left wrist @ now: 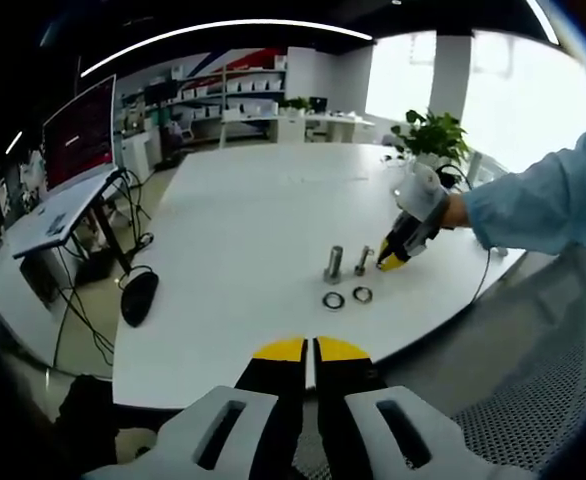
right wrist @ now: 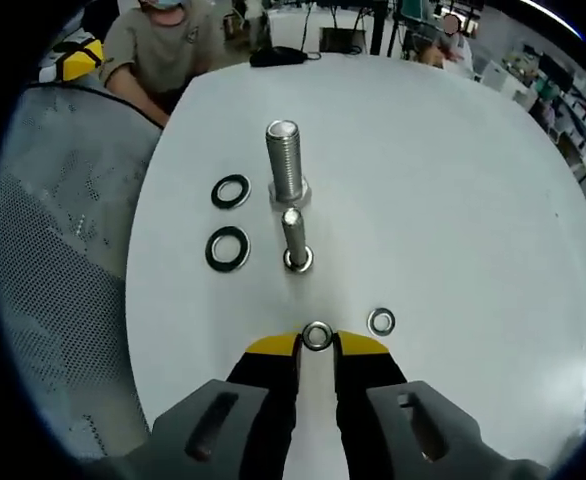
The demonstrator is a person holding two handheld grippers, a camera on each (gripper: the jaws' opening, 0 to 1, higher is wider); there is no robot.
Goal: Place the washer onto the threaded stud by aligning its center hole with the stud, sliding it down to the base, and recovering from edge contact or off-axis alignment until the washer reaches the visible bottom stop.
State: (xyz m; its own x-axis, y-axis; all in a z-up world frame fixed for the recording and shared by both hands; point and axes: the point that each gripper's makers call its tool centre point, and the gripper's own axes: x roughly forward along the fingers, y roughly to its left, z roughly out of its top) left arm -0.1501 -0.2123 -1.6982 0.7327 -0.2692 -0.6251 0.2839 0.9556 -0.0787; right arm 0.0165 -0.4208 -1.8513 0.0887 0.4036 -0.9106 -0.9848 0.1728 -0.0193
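While gripped, washer (right wrist: 318,336) near stud (right wrist: 294,239).

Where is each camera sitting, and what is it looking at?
Left gripper view: rides on the left gripper, held back at the table's near edge, looking across it; a blue sleeve and the right gripper show by the studs.
Right gripper view: rides on the right gripper, low over the table, looking past a small washer between its tips to the thin stud and thick stud.
Both share the two studs and two large washers.
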